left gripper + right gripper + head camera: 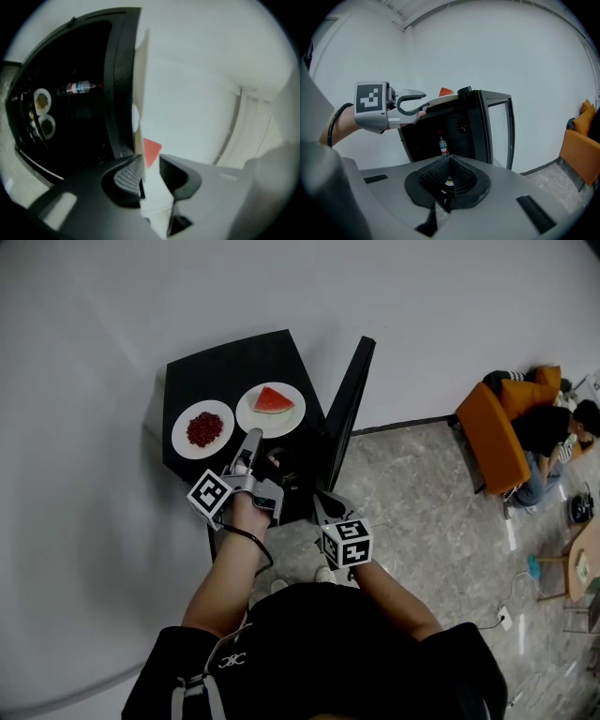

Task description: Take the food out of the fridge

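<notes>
Seen from above, a person in a black top (356,652) stands at six o'clock, both arms reaching toward twelve. Nearest is the right gripper (449,161), grey plastic with a black-and-white marker cube. It is held low before the open fridge, its ribbed black pads clenched together on nothing. Just beyond, toward eleven o'clock, the left gripper (251,442) reaches to the top of a small black fridge (234,367). Its jaws are parted and released, and the near rim of a round white plate (258,424) stands loosely between them. That plate lies on the fridge's top and carries a red wedge of watermelon (275,400) with a green rind. Just beside it, at its nine o'clock, lies a second round white plate (222,444) heaped with small pieces of dark red fruit (204,428). The fridge's black door (349,399) stands open at the plates' three o'clock. Inside the dark cabinet an upright clear bottle (442,144) bears a red, white and blue label. The left gripper view also shows two small round dishes (42,101) in there, their contents too small to name. Farther off, a grey stone-patterned floor (422,502) runs toward three o'clock. There an orange sofa (492,437) stands by the white wall (422,315), with a seated person (548,432) on it.
</notes>
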Demonstrator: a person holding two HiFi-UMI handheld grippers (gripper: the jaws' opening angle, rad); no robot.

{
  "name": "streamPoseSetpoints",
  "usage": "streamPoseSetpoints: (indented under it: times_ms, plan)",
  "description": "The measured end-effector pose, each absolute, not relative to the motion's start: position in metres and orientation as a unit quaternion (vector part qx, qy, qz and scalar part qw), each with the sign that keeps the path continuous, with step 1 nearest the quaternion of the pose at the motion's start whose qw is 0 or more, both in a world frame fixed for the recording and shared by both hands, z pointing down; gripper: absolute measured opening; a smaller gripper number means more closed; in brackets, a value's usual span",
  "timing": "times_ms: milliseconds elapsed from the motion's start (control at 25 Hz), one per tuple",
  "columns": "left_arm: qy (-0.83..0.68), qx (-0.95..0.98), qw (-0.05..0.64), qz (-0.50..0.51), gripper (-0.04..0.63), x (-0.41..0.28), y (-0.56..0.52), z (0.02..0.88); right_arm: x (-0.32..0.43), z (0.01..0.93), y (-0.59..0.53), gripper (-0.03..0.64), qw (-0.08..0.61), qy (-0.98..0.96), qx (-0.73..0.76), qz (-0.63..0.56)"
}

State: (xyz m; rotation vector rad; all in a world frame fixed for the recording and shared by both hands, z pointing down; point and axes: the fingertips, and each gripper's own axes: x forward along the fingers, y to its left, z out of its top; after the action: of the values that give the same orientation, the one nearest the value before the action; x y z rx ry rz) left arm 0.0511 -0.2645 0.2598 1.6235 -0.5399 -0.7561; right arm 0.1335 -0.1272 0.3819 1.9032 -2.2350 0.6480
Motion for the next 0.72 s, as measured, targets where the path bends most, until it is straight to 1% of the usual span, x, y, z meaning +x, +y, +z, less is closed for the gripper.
streamPoseSetpoints:
  times_ms: [120,200,280,440,520,600,680,720]
  plan:
    - [-0.248,0.719,0.571,-0.309,0.074,0.047,-0.258,0.262,0.132,0.374,-0.128,-0.008,0.056,-0.744,0.633,0.206]
    - [-0.253,0.723,0.567,-0.303,0.043,0.045,-0.256,0.264,0.129,0.369,-0.130,-0.008,0.052,-0.747,0.631,0.201]
    - [-0.253,0.722,0.568,-0.303,0.035,0.044,-0.256,0.265,0.126,0.366,-0.131,-0.008,0.051,-0.749,0.629,0.200]
    - [-0.259,0.724,0.561,-0.307,0.067,0.040,-0.256,0.264,0.122,0.368,-0.129,-0.008,0.056,-0.750,0.628,0.201]
    - [-0.270,0.730,0.551,-0.302,0.104,0.037,-0.257,0.265,0.123,0.370,-0.128,-0.008,0.058,-0.749,0.628,0.203]
    - [-0.281,0.736,0.541,-0.295,0.112,0.033,-0.257,0.268,0.125,0.372,-0.129,-0.008,0.061,-0.748,0.629,0.204]
    - [-0.297,0.748,0.525,-0.279,0.094,0.028,-0.255,0.272,0.125,0.372,-0.130,-0.008,0.062,-0.748,0.629,0.204]
    - [-0.307,0.758,0.511,-0.264,0.048,0.026,-0.252,0.275,0.124,0.372,-0.130,-0.008,0.062,-0.748,0.629,0.203]
